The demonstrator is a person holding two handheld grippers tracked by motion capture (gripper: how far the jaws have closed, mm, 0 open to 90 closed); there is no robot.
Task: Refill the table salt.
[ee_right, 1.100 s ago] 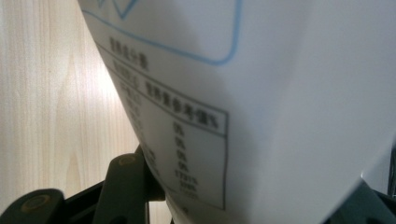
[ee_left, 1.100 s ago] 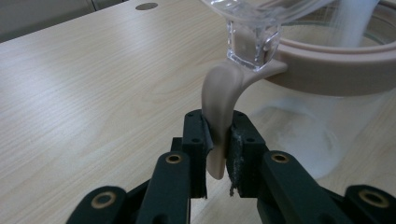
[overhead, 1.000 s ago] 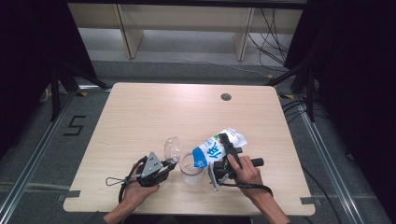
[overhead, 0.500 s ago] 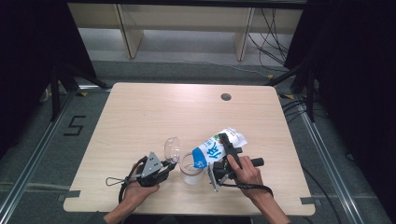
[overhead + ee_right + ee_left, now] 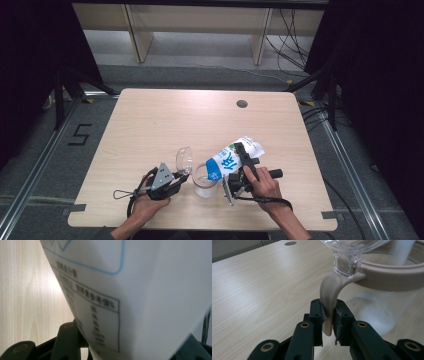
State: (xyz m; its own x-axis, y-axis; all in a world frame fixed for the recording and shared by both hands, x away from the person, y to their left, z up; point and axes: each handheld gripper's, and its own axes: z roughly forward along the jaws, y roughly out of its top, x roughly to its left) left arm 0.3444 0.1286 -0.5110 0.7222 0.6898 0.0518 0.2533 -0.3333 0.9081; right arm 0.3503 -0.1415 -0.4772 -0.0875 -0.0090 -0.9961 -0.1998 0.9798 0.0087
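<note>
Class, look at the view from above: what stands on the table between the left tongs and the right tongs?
A clear jar stands between the left tongs and the right tongs, seen from above; its lid is tipped open.

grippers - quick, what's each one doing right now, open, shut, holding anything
Left gripper: shut on the beige tab of the clear jar's hinged lid.
Right gripper: shut on the white and blue bag, tilted over the jar.

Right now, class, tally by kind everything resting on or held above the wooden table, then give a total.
Clear glass jar with beige rim: 1
Clear hinged jar lid: 1
White and blue printed bag: 1
Black hand-held gripper: 2, left and right
Total: 5
</note>
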